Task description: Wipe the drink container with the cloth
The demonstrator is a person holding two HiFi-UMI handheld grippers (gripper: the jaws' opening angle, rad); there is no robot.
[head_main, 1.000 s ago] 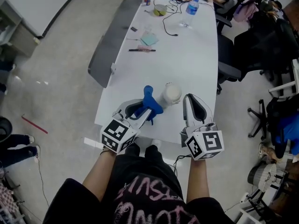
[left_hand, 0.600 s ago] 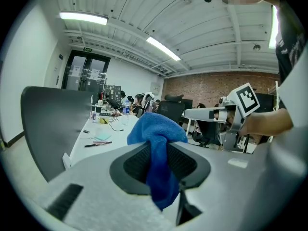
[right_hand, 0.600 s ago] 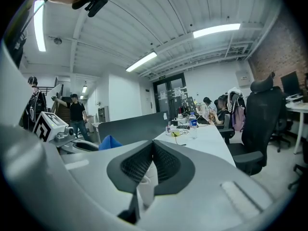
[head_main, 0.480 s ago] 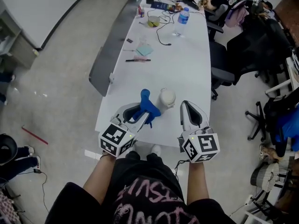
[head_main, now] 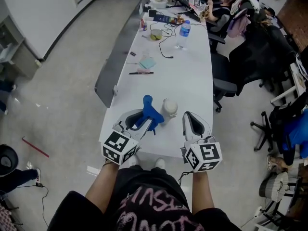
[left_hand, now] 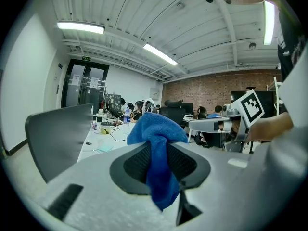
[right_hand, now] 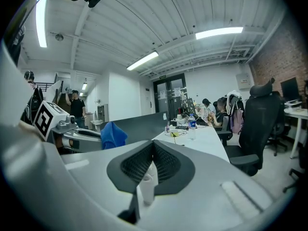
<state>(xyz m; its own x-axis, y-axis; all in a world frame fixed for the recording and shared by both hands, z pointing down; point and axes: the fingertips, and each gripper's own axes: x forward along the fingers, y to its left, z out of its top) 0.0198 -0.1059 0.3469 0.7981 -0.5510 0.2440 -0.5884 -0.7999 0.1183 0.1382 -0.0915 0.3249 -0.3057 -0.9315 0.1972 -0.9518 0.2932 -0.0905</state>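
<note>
The left gripper [left_hand: 156, 150] is clamping the cloth [left_hand: 156, 129]; its jaws are pressing together on a fold, with blue fabric bunching above the pads and hanging below them. The right gripper [right_hand: 153, 150] is holding its jaws together and gripping nothing that can be confirmed. A pale shape [right_hand: 146, 186] is showing low in its gap, and what it is cannot be told.

The container [head_main: 169, 107] is standing upright near the close end of the table [head_main: 187, 76]. It is sitting between the two grippers, with the cloth just beside its left side and the right gripper near its right. Contact between cloth and container cannot be confirmed.

Over the last second the head view has been drawing back and showing more of the table, while cloth, container and grippers are keeping much the same arrangement. In my judgement, no wiping stroke is under way yet; the container is not being steadied.

The left forearm [head_main: 103, 179] and right forearm [head_main: 203, 186] are reaching forward side by side, holding both grippers low over the table's near edge.
</note>
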